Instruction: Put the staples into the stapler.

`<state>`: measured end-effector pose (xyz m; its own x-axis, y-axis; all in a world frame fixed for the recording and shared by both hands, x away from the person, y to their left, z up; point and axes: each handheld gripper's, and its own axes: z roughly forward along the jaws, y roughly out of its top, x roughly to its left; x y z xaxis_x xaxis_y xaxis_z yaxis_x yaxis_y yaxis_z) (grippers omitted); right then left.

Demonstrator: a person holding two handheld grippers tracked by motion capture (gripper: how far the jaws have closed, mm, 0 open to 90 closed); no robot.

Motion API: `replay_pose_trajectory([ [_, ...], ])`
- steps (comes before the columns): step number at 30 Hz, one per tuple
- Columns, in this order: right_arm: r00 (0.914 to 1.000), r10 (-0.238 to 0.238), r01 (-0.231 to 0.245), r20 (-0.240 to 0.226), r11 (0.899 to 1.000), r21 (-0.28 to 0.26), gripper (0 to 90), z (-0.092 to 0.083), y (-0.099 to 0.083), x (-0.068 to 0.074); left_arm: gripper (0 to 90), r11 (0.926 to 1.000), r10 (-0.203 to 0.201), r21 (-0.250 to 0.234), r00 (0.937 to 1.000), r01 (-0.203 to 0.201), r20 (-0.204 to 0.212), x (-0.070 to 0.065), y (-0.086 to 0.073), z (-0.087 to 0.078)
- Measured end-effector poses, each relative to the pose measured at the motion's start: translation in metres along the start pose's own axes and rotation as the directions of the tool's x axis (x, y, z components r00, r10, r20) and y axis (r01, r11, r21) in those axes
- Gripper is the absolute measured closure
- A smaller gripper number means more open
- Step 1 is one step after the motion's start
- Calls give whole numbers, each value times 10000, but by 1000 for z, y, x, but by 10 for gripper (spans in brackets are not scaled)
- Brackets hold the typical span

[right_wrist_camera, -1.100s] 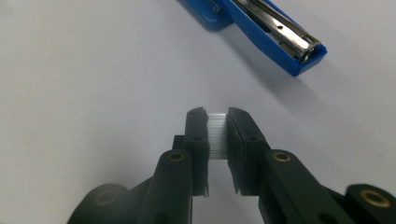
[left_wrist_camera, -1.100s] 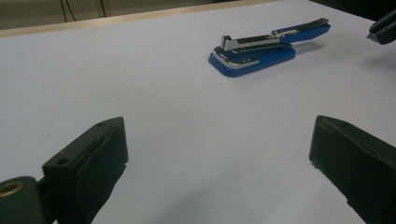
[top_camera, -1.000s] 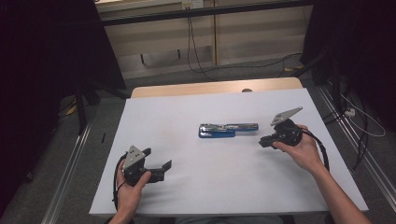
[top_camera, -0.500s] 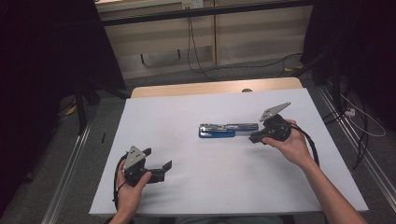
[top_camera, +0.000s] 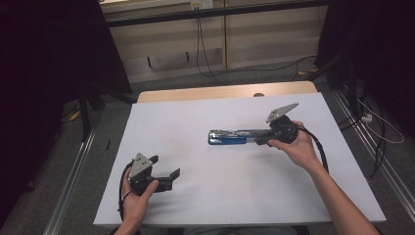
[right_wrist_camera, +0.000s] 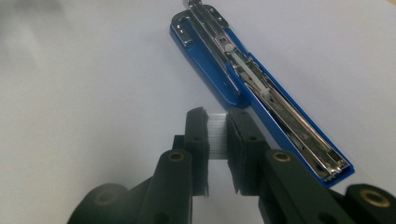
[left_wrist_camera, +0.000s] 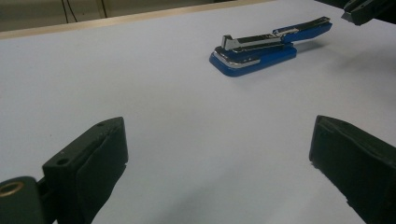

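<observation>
A blue stapler (top_camera: 227, 137) lies opened out on the white table, its metal staple channel (right_wrist_camera: 261, 88) facing up. My right gripper (right_wrist_camera: 217, 128) is shut on a short silvery strip of staples (right_wrist_camera: 217, 135), held just beside the stapler's blue body. From above, the right gripper (top_camera: 262, 140) sits at the stapler's right end. My left gripper (top_camera: 165, 166) rests at the near left of the table, held in a hand. Its jaws stand wide apart with nothing between them (left_wrist_camera: 219, 154). The stapler (left_wrist_camera: 266, 46) lies well beyond it.
The white sheet (top_camera: 220, 191) covers the table, with a bare wooden strip (top_camera: 220, 92) along the far edge. Cables (top_camera: 372, 127) trail over the floor at the right and behind. Dark surroundings flank both sides.
My right gripper has moved left with the staple strip, from right of the stapler up to its right end. The left gripper has stayed where it was.
</observation>
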<state>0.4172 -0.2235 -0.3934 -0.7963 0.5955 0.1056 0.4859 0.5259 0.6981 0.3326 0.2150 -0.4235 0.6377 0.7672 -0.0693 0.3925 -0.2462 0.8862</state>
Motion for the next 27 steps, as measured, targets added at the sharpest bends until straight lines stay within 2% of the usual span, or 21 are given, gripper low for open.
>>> replay_pose_trajectory([
  [8, 9991, -310, 317, -293, 9992, 249, 795, 11, 13, 3, 48, 10000, -2, -9, 10000, 2, 58, -1, 0, 2],
  [15, 9984, -476, 479, -298, 9988, 99, 795, 15, 23, 3, 48, 10000, 60, 4, 10000, -60, 12, 0, 0, 1],
  [23, 9975, -671, 670, -212, 9977, -56, 795, 21, 32, 3, 49, 10000, -72, 8, 9999, 72, 98, 1, 0, 2],
  [27, 9971, -733, 730, -192, 9972, -187, 795, 19, 37, 1, 49, 10000, -64, -21, 9999, 64, 85, 1, 0, 1],
])
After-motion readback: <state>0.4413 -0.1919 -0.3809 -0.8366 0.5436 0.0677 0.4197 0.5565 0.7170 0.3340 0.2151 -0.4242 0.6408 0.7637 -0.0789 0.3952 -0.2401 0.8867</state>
